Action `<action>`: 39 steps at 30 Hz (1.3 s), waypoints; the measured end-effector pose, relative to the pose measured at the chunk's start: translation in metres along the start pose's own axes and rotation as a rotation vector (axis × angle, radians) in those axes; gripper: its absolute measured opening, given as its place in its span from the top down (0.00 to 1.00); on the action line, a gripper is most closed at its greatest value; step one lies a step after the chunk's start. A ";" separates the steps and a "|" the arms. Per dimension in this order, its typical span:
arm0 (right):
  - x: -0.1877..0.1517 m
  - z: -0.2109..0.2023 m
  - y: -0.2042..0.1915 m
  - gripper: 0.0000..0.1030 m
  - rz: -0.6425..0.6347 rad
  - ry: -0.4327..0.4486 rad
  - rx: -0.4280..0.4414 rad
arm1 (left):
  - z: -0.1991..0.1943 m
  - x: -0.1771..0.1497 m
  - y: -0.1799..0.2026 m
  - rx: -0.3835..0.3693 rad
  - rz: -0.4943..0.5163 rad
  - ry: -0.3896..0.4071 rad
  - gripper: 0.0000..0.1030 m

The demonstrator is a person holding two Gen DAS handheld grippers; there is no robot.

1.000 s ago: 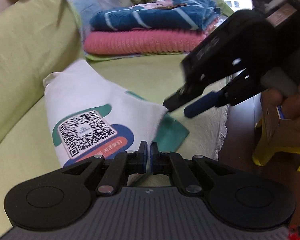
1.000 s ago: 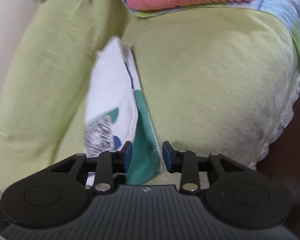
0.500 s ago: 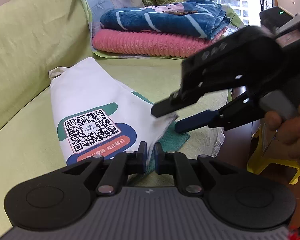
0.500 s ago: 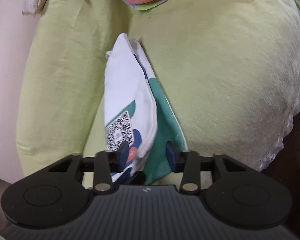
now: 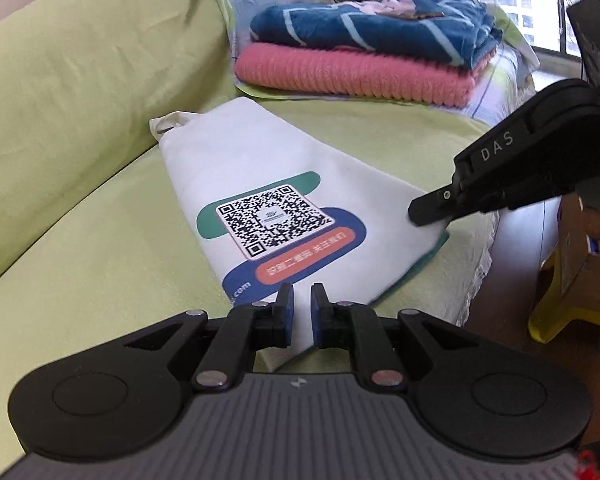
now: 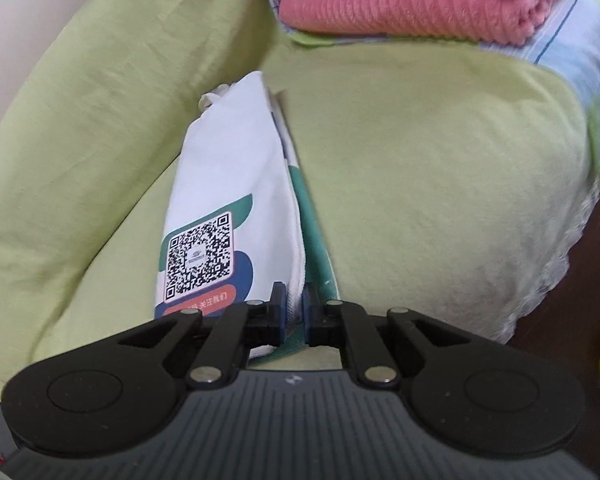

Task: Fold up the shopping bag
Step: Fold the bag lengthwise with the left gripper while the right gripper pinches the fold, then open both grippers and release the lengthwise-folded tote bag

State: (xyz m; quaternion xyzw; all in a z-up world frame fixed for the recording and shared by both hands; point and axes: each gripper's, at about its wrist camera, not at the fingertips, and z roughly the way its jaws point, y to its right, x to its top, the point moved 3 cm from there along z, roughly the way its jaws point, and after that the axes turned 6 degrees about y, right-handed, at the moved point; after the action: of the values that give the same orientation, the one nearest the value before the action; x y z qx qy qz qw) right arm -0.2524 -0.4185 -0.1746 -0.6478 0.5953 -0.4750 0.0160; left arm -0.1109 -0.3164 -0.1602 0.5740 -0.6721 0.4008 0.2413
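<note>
A white shopping bag (image 5: pixel 268 184) with a QR code and green, blue and orange print lies folded lengthwise on the green sofa seat (image 5: pixel 80 280). It also shows in the right wrist view (image 6: pixel 236 200). My left gripper (image 5: pixel 301 304) holds the bag's near edge between nearly closed jaws. My right gripper (image 6: pixel 294 308) is shut on the bag's right corner edge; it also shows in the left wrist view (image 5: pixel 428 216), pinching that corner. The bag's handle (image 5: pixel 168 124) pokes out at the far end.
A stack of folded blankets, pink (image 5: pixel 352 76) under blue (image 5: pixel 372 28), lies at the back of the sofa. The sofa back cushion (image 5: pixel 80 60) rises on the left. A yellow stool (image 5: pixel 572 312) and wooden floor are to the right of the seat edge.
The right gripper has closed from open onto the bag's corner edge. The upper flap has been laid down over the green layer. The left jaws parted slightly, with cloth still between them.
</note>
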 end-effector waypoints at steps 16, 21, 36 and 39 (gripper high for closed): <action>-0.003 0.011 0.003 0.96 -0.143 -0.015 -0.086 | 0.017 0.005 0.004 -0.016 0.020 -0.112 0.86; -0.001 0.008 0.008 0.96 -0.124 -0.037 -0.058 | 0.022 0.013 -0.005 -0.026 -0.072 -0.193 0.86; -0.015 0.005 -0.030 0.37 -0.598 0.052 -0.113 | 0.025 0.015 -0.008 -0.022 -0.101 -0.238 0.86; -0.018 0.003 -0.038 0.49 -0.723 0.091 -0.123 | 0.026 0.016 -0.009 -0.025 -0.104 -0.243 0.86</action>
State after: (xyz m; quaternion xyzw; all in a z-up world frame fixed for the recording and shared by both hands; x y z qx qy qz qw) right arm -0.2188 -0.3945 -0.1645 -0.7942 0.3555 -0.4418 -0.2184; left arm -0.1024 -0.3467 -0.1603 0.6492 -0.6707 0.3070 0.1857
